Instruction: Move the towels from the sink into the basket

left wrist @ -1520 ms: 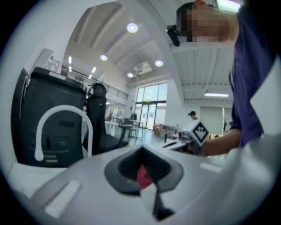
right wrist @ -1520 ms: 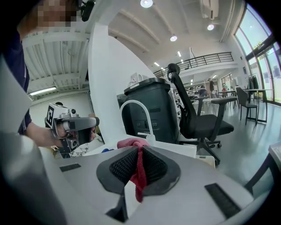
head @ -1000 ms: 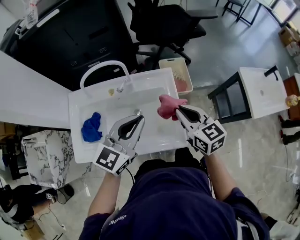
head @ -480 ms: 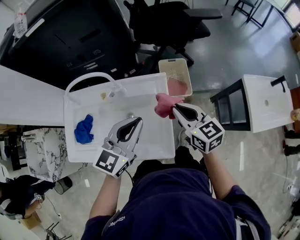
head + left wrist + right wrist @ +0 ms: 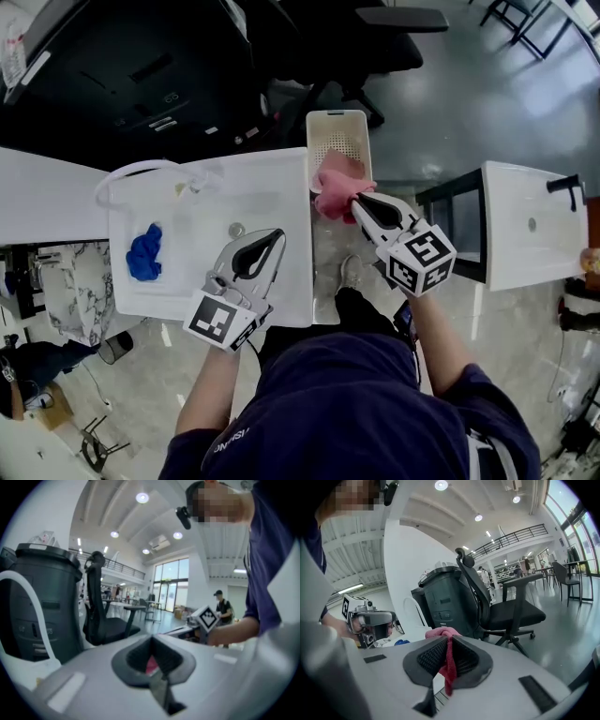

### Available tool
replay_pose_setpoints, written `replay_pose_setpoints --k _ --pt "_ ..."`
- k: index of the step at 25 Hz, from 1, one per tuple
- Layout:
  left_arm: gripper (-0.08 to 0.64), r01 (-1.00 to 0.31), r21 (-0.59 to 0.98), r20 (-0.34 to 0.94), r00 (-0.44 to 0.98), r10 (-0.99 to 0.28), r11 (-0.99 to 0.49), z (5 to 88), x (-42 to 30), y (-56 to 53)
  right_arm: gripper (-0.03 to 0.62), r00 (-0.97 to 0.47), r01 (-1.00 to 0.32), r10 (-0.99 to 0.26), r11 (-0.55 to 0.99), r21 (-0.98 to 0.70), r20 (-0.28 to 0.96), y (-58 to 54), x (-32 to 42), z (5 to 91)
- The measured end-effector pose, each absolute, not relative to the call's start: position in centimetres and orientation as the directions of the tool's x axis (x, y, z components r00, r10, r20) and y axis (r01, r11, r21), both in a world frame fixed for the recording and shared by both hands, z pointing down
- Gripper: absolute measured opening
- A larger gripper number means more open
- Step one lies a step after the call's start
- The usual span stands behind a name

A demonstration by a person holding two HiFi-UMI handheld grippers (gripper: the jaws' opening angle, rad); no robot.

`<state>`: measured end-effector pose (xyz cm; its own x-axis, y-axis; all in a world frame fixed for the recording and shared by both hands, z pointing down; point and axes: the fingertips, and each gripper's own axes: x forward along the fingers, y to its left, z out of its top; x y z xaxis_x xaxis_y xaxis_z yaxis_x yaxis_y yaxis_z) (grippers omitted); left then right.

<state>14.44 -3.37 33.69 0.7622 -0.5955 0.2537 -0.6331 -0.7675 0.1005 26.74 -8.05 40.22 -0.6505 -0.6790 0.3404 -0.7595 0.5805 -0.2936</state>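
Note:
My right gripper (image 5: 357, 201) is shut on a pink towel (image 5: 336, 187), which hangs bunched over the near end of the cream perforated basket (image 5: 323, 123) standing beside the sink's right edge. In the right gripper view the pink towel (image 5: 442, 632) is pinched between the jaws of the right gripper (image 5: 449, 644) and droops below them. My left gripper (image 5: 272, 240) is shut and empty above the right half of the white sink (image 5: 281, 187). A blue towel (image 5: 143, 253) lies crumpled in the sink's left part. The left gripper (image 5: 152, 644) faces a black chair.
A white curved faucet hose (image 5: 141, 172) arches at the sink's far left. A black office chair (image 5: 375, 28) and a dark bin (image 5: 122, 75) stand behind the sink and basket. A second white sink on a dark stand (image 5: 530, 225) is at the right. A marble block (image 5: 56, 277) sits far left.
Both grippers have moved right relative to the sink. The pink towel went from over the sink's right rim to over the basket. The blue towel stayed in place.

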Motion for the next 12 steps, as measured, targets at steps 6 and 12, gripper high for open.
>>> replay_pose_setpoints --k 6,12 --pt "0.003 -0.661 0.112 0.28 0.737 -0.615 -0.742 34.5 17.5 -5.3 0.032 -0.658 -0.753 -0.663 0.583 -0.306 0.357 -11.5 30.3 41.8" --pt "0.003 -0.692 0.124 0.308 0.708 -0.635 -0.712 35.5 18.8 -6.7 0.032 -0.667 -0.745 -0.645 0.585 -0.322 0.372 -14.4 32.1 43.6"
